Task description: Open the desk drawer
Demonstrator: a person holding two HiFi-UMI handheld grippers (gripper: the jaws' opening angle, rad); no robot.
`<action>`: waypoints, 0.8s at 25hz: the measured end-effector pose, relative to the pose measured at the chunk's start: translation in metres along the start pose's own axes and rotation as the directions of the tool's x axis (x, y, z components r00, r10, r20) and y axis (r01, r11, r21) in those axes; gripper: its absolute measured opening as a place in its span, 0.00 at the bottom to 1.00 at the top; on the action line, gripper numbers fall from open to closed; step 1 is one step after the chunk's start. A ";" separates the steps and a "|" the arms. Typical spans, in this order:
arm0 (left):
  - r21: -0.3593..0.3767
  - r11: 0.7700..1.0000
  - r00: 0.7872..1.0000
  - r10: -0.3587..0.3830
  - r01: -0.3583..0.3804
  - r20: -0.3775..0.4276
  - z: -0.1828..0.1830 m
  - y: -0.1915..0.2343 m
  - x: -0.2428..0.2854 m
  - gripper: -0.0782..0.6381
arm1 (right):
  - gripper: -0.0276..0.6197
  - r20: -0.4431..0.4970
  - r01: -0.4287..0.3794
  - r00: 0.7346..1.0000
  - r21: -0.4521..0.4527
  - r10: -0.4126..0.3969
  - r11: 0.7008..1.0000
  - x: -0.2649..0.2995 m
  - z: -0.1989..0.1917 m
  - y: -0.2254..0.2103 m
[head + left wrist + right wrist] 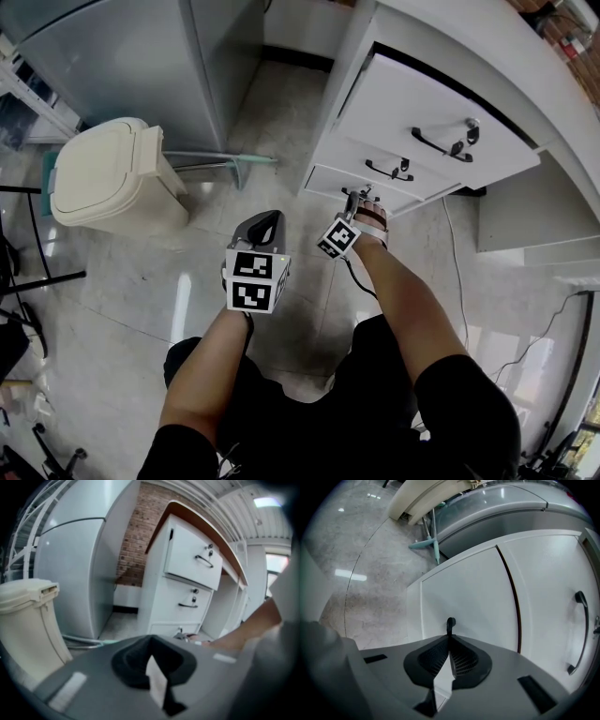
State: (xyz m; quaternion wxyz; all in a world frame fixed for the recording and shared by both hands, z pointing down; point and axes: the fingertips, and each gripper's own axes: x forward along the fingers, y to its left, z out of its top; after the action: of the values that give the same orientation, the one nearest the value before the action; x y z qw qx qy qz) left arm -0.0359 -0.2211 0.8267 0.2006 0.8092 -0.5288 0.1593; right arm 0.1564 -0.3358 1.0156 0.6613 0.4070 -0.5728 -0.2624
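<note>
The desk's cabinet (343, 94) has 3 drawers. The right tongs (360, 197) are down at the bottom drawer (326, 178), jaws pinched on its thin dark handle (450, 622) — only the handle's tip shows past them. That drawer looks shut or barely out. The left tongs (266, 221) hang over the floor near the knees, jaws together with nothing in them. The bite is small and seems close to the handle's end, so a pull off the drawer's line could let the bar slip free or jam the drawer crooked. The top drawer (431, 117) looks ajar above — a rising hand could knock it.
</note>
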 end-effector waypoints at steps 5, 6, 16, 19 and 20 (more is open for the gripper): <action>-0.009 1.000 1.000 0.000 0.000 0.006 0.002 0.006 0.000 0.10 | 0.06 0.006 -0.045 0.999 0.007 0.045 0.999 -0.008 -0.001 0.004; -0.008 1.000 1.000 -0.002 0.002 0.004 0.001 0.007 0.000 0.10 | 0.06 0.009 -0.051 0.999 0.003 0.051 0.999 -0.010 -0.001 0.005; -0.013 0.999 0.999 -0.033 0.033 -0.023 -0.009 0.009 0.010 0.10 | 0.06 0.031 -0.055 0.998 -0.051 0.056 0.997 -0.049 -0.006 0.028; -0.013 0.999 0.998 -0.050 0.050 -0.026 -0.009 0.005 0.013 0.10 | 0.06 0.022 -0.049 0.999 -0.047 0.050 0.998 -0.060 -0.007 0.035; -0.010 0.998 0.998 -0.056 0.056 -0.028 -0.010 0.003 0.014 0.10 | 0.06 0.020 -0.047 0.999 -0.046 0.048 0.998 -0.064 -0.008 0.037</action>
State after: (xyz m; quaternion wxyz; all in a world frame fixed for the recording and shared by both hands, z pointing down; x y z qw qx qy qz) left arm -0.0333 -0.2284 0.8425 0.2164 0.8203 -0.5037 0.1627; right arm 0.1462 -0.2622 1.0121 0.6705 0.3752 -0.5832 -0.2636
